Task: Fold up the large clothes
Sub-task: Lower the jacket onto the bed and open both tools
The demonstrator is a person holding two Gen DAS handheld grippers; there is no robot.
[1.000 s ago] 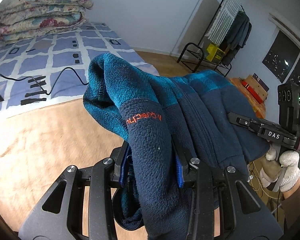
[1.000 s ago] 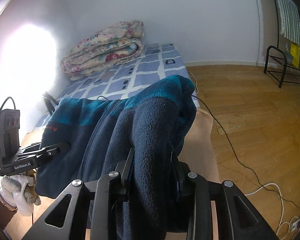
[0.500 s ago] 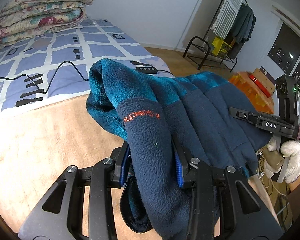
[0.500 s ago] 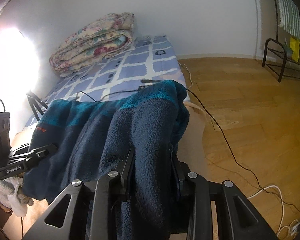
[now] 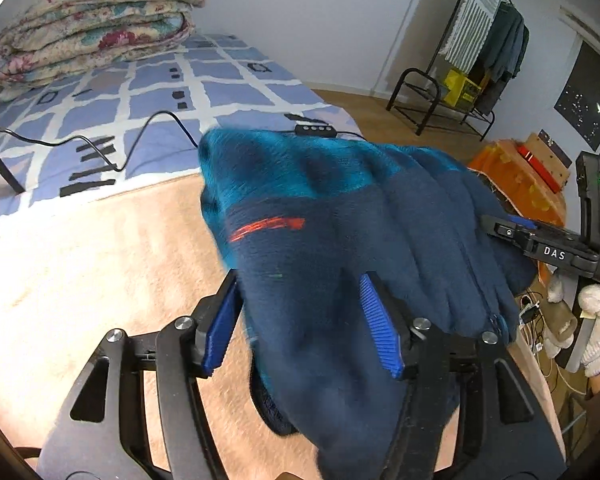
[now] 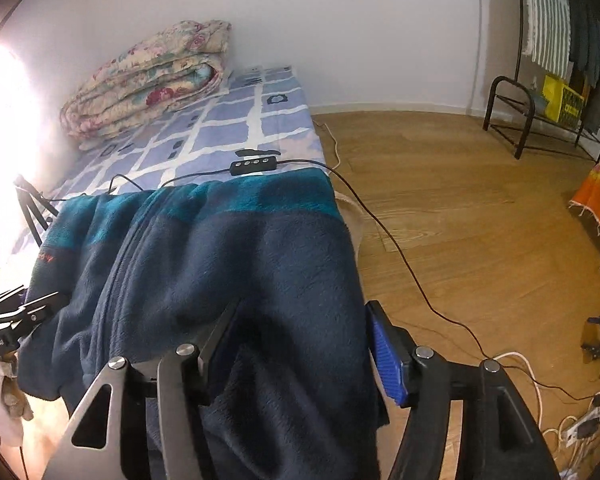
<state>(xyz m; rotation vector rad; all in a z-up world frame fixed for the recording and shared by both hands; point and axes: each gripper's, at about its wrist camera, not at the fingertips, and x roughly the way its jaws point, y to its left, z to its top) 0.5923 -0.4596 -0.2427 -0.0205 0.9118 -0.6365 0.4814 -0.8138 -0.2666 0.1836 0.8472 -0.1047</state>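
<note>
Release step in progress: both grippers are letting go of the folded fleece.

Nearest, the left gripper (image 5: 302, 320) and right gripper (image 6: 300, 348) are each standing with jaws just opened, cloth between the pads but apparently no longer pinched. The fleece (image 6: 220, 264) is lying across the tan blanket (image 5: 80, 280), doubled over, its long axis running between the 2 grippers, teal band toward the bed (image 5: 148, 100) beyond. Next move, by my judgement: withdrawing both grippers clear without dragging cloth, then regripping for a further fold.
</note>
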